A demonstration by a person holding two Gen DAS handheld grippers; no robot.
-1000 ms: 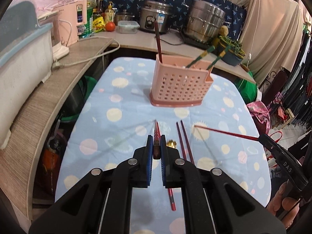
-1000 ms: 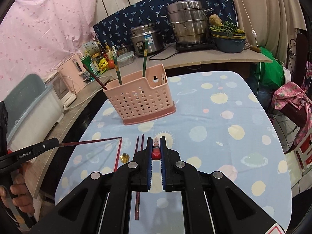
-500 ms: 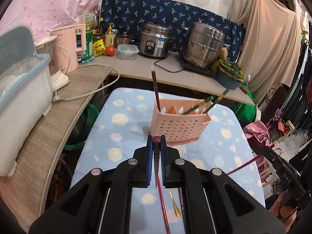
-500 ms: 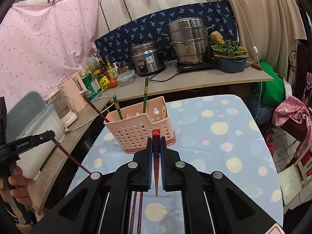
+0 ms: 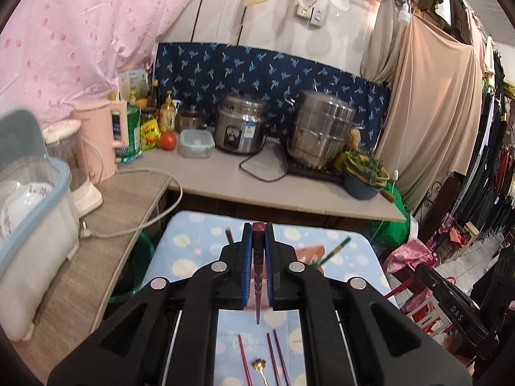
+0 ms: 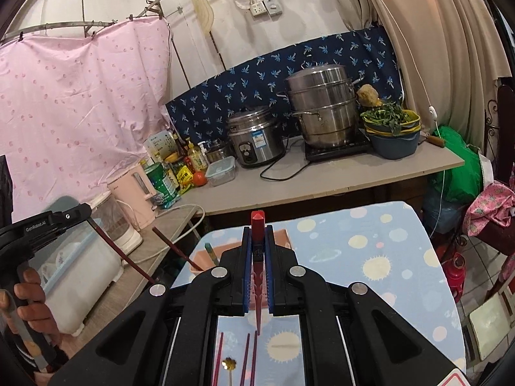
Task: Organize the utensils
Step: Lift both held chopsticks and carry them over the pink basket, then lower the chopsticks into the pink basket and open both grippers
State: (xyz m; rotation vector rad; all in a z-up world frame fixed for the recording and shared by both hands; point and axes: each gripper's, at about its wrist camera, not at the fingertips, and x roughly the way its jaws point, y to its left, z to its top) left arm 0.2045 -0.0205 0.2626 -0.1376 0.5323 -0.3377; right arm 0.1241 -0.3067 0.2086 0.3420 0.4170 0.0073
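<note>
The left gripper [image 5: 257, 268] is clamped on a dark red chopstick [image 5: 257, 276], held near its thick end with the thin tip hanging below the fingers [image 5: 247, 273]. The right gripper [image 6: 257, 270] is likewise clamped on a brighter red chopstick [image 6: 257, 257], tip down. The pink utensil holder [image 6: 206, 257] stands on the spotted tablecloth [image 6: 370, 257], mostly hidden behind the fingers in both views, with green chopsticks [image 5: 334, 250] already leaning in it. Three more chopsticks [image 5: 278, 357] and a small gold spoon [image 5: 257, 364] lie on the cloth below.

For a clean insertion, each tip should probably be brought over an open compartment, the stick tilted near upright, lowered inside the rim, and only then released. The two sticks are best kept apart so they do not cross.
</note>
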